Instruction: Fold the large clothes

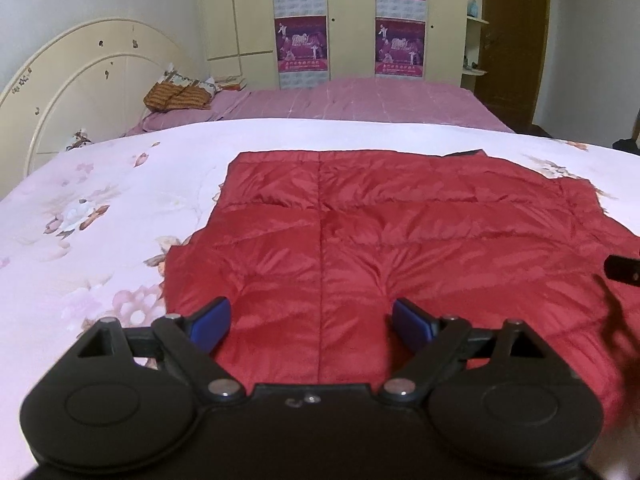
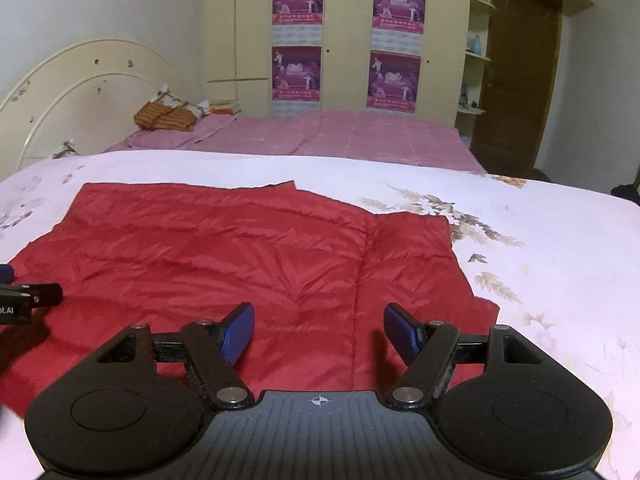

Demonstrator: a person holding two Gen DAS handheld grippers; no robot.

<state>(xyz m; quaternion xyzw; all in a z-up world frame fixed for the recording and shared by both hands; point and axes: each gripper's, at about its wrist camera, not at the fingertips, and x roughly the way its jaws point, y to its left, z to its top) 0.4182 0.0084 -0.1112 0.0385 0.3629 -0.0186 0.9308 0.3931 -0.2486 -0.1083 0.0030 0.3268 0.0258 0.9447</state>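
red quilted down garment lies flat on floral bed quilt for folding; left gripper and right gripper hover at its near edge, jaws spread, holding nothing.

Cream headboard, cream wardrobe with purple posters, brown door

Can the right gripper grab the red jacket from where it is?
Probably yes. The right gripper hangs just above the near part of the red jacket, jaws wide open, with nothing between them and the fabric. The left gripper is off to the side, not blocking.
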